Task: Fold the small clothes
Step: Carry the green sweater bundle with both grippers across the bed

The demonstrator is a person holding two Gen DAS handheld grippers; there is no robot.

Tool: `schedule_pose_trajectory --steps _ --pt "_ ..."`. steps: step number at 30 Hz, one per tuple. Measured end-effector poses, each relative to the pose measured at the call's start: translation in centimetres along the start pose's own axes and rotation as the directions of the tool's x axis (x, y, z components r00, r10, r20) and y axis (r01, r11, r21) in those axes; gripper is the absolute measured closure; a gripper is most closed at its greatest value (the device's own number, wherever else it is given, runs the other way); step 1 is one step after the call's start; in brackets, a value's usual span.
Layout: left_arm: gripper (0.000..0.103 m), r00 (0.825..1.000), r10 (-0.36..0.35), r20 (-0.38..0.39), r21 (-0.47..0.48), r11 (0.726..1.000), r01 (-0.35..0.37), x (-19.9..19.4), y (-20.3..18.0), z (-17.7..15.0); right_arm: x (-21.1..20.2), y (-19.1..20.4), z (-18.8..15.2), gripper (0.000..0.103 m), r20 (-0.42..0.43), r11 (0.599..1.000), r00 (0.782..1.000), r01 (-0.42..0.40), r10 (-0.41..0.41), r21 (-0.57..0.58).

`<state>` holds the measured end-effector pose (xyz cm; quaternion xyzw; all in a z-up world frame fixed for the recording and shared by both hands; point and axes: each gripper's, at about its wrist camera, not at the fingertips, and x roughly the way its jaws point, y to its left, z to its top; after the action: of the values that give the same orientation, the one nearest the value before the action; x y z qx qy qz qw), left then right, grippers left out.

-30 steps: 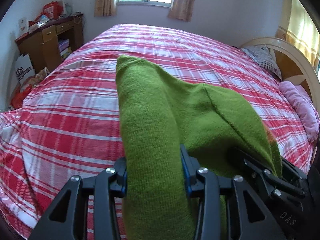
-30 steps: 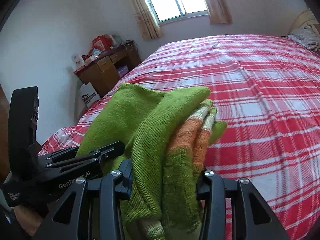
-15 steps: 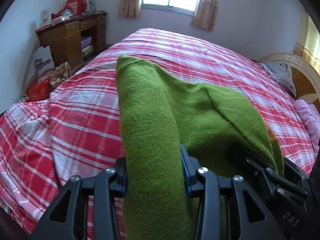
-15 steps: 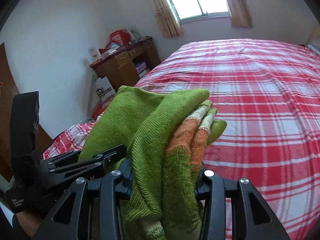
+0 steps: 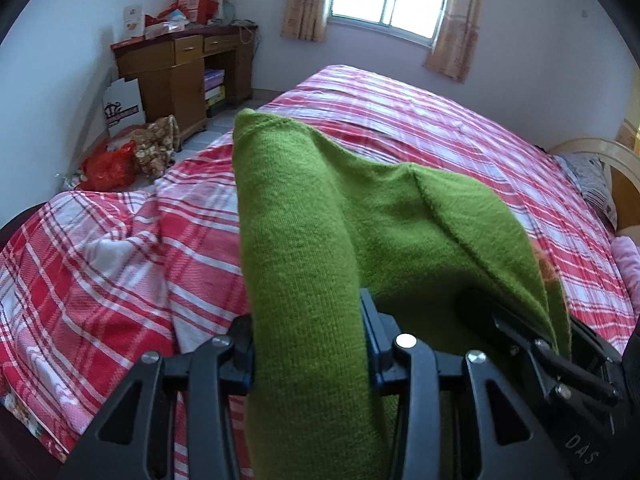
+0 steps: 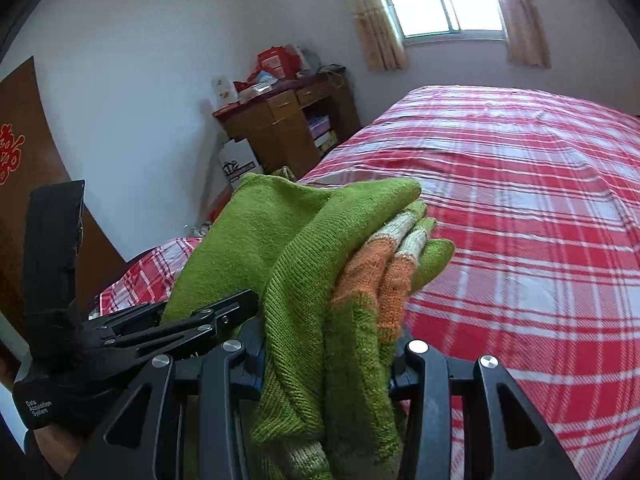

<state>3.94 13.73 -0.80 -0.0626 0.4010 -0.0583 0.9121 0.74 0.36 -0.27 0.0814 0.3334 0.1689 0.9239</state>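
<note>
A small green knit sweater (image 5: 320,248) with orange and cream stripes (image 6: 376,256) is bunched between both grippers and held in the air above the bed. My left gripper (image 5: 308,344) is shut on a thick fold of it. My right gripper (image 6: 328,360) is shut on the striped part beside it. The left gripper also shows in the right wrist view (image 6: 192,320), close on the left. The right gripper shows in the left wrist view (image 5: 552,356), close on the right. The fingertips are hidden by the cloth.
A bed with a red and white plaid sheet (image 5: 420,120) fills the space below and ahead. A wooden desk (image 5: 180,68) with clutter stands at the wall on the left, with bags (image 5: 108,166) on the floor. Pillows (image 5: 596,184) lie by the headboard on the right.
Both grippers have swung left together with the sweater still clamped. The desk and floor bags have come further into view, and the bed's left edge now lies below.
</note>
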Motion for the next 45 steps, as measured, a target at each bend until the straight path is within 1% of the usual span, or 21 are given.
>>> schedule_pose_trajectory --steps 10,16,25,28,35,37,39,41,42,43,44,45 --pt "0.061 0.999 0.045 0.012 -0.022 0.999 -0.045 1.7 2.8 2.1 3.6 1.8 2.2 0.06 -0.002 0.998 0.999 -0.034 0.034 -0.046" --pt "0.061 0.997 0.073 0.036 -0.018 0.997 -0.072 3.6 4.0 4.1 6.4 2.2 3.9 0.06 0.021 0.996 0.999 -0.03 0.032 -0.082" --pt "0.062 0.988 0.135 0.07 0.018 0.991 -0.136 7.4 4.3 6.5 11.0 0.7 5.6 0.062 0.041 0.997 0.999 -0.006 0.009 -0.073" --pt "0.062 0.986 0.151 0.063 0.015 0.988 -0.153 8.5 4.4 6.7 12.7 0.0 5.9 0.063 0.033 0.998 0.999 0.002 0.0 -0.058" --pt "0.062 0.982 0.183 0.046 0.007 0.983 -0.183 9.7 4.5 6.9 14.5 -0.7 6.2 0.063 0.021 0.999 1.0 0.011 -0.01 -0.048" --pt "0.061 0.984 0.175 0.026 -0.01 0.985 -0.175 10.0 4.8 6.9 14.9 -1.2 6.0 0.063 0.009 1.0 1.0 0.008 -0.008 -0.029" --pt "0.061 0.986 0.165 0.009 -0.025 0.986 -0.165 10.3 5.1 6.9 15.6 -2.0 5.9 0.063 -0.02 1.0 1.0 0.005 -0.005 0.004" --pt "0.059 0.99 0.138 -0.014 -0.054 0.989 -0.139 10.7 5.5 7.0 16.5 -3.2 5.8 0.063 -0.055 0.998 0.998 -0.011 0.015 0.061" --pt "0.056 0.992 0.121 -0.024 -0.069 0.99 -0.122 10.9 5.8 7.0 17.1 -4.1 5.6 0.062 -0.081 0.994 0.996 -0.024 0.033 0.107" --pt "0.053 0.995 0.087 -0.04 -0.1 0.991 -0.091 11.1 6.4 7.1 17.4 -4.6 5.5 0.06 -0.093 0.991 0.995 -0.035 0.047 0.13" --pt "0.05 0.997 0.065 -0.048 -0.123 0.99 -0.07 11.3 6.9 7.0 17.8 -5.3 5.1 0.057 -0.111 0.985 0.991 -0.061 0.08 0.164" --pt "0.043 0.998 0.027 -0.056 -0.162 0.986 -0.036 11.5 7.9 6.8 18.0 -5.7 5.0 0.056 -0.122 0.98 0.987 -0.08 0.104 0.185"
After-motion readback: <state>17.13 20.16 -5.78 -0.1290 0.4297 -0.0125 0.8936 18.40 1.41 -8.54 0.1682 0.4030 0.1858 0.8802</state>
